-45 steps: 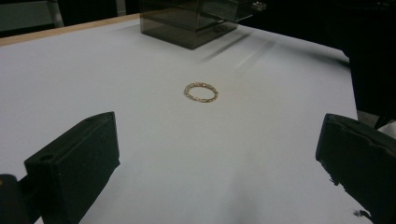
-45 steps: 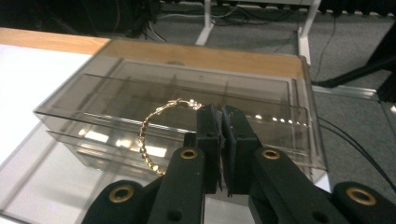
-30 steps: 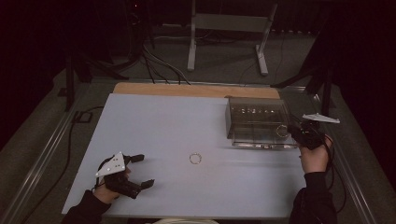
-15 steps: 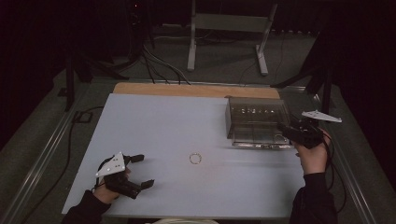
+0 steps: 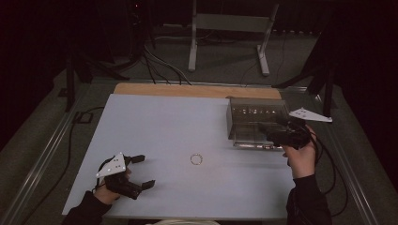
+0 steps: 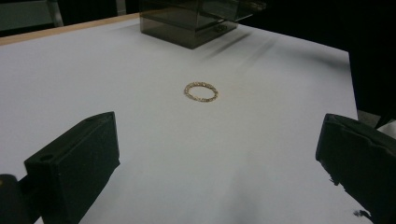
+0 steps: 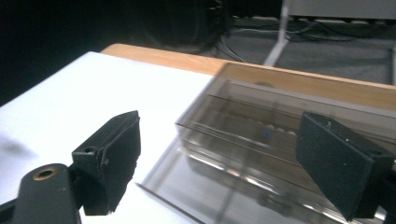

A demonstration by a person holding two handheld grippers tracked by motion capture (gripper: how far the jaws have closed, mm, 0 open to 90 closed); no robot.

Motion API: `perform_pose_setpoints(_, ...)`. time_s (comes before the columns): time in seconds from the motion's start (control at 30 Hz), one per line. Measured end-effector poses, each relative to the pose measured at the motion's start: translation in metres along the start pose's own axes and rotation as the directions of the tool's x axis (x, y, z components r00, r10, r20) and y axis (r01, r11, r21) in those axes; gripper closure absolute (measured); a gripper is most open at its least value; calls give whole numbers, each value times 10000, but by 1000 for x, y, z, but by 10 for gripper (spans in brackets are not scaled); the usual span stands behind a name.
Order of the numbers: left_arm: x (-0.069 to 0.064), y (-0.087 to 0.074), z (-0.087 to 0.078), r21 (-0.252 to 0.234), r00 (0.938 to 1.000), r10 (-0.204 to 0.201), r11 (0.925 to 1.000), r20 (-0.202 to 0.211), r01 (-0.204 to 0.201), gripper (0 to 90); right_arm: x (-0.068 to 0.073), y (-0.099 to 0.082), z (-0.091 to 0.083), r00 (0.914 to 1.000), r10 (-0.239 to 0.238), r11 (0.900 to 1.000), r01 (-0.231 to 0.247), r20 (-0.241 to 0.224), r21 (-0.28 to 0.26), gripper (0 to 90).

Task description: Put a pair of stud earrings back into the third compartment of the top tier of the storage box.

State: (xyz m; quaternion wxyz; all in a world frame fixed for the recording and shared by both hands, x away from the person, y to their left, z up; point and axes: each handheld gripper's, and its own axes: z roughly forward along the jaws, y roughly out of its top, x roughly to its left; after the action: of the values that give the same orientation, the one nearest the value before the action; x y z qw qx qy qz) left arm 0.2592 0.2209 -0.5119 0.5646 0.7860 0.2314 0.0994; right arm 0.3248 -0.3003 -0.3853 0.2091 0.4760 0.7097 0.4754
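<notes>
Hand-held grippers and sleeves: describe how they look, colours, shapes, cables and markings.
Each hand-held gripper, left and right, has a black body and two blocky black jaws. A pale grey three-cornered plate with small dark dots sits on top of each. In the right gripper view a brass-coloured ring is set into the frame. Dark cables trail from the right one. Both sleeves are dark.

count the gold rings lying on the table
1. The gold ring lies flat on the white table, near its middle, between the left gripper and the clear box. More could be hidden inside the box.
</notes>
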Motion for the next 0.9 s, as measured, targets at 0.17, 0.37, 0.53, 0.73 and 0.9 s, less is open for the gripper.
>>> perform_pose_setpoints(0.17,0,0,0,-16,10000,0,10000,-8,0,5,18,2,6,9952,-415,9991,405,-888,-122,72)
perform_pose_setpoints(0.37,0,0,1,-4,10000,-12,10000,5,12,5,35,1,13,9853,-694,9975,660,-1563,-267,60)
perform_pose_setpoints(0.53,0,0,0,-3,10000,-11,10000,-12,11,5,55,-3,28,9717,-997,9950,967,-2142,-243,59)
perform_pose_setpoints(0.73,0,0,0,-9,10000,-7,10000,-14,7,5,79,-14,53,9421,-1260,9911,1334,-3107,26,60)
perform_pose_setpoints(0.9,0,0,0,41,10000,-3,10000,-2,3,5,97,-27,72,9184,-1335,9865,1589,-3724,383,65)
